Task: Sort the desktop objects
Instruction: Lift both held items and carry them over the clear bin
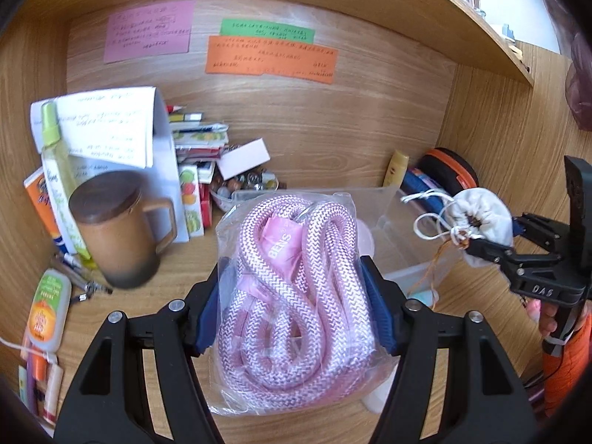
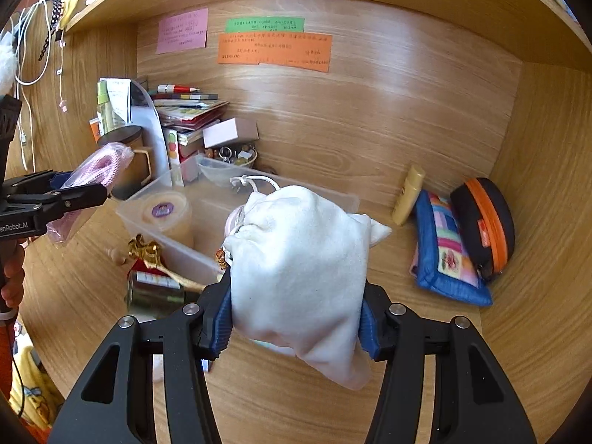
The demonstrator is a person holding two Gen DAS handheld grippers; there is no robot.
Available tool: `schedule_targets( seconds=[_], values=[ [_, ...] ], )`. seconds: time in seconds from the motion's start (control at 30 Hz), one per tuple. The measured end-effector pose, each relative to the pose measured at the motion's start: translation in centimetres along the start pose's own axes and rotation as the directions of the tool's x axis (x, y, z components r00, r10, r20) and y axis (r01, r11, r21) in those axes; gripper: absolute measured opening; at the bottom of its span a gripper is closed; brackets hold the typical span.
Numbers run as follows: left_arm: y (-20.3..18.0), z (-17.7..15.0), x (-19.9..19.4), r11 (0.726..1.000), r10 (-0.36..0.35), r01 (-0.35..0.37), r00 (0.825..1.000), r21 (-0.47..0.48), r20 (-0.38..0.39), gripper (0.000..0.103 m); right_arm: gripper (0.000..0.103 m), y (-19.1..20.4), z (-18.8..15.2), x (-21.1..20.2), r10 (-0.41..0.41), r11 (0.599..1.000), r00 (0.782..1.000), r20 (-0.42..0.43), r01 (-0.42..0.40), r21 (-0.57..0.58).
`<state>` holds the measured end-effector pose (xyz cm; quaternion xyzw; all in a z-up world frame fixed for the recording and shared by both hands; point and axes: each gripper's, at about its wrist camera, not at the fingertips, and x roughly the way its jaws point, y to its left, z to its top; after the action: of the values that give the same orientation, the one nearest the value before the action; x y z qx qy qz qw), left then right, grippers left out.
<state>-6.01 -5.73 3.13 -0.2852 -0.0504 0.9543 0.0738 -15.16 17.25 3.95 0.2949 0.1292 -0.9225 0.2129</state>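
Fingers [image 1: 381, 314] of our left gripper [image 1: 292, 318] clamp the rope bag [image 1: 296, 296]; right gripper [image 2: 296, 318] pinches the pouch [image 2: 299, 273]. Bin [image 2: 314, 192] at 12 o'clock: we lower squarely before releasing.

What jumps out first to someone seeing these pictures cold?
The left gripper clamps a clear bag of pink rope, front and centre. The right gripper squeezes a white drawstring pouch above a clear plastic bin. Behind, coloured paper notes stick to the wooden back wall.
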Motion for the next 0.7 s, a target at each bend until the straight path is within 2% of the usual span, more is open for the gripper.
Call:
schedule_targets(
  seconds=[0.23, 0.7],
  values=[
    [-0.8, 2.5, 1.4, 1.000, -0.007, 0.007, 1.000, 0.002, 0.012, 0.066, 0.050, 0.1, 1.5, 2.0, 0.027, 1.000, 1.000, 0.006, -0.027, 0.008],
    [-2.2, 6.2, 6.1, 0.999, -0.033, 0.034, 0.999, 0.012, -0.036, 0.066, 0.050, -0.2, 4.5, 5.7, 0.017, 1.000, 1.000, -0.015, -0.017, 0.015]
  ],
)
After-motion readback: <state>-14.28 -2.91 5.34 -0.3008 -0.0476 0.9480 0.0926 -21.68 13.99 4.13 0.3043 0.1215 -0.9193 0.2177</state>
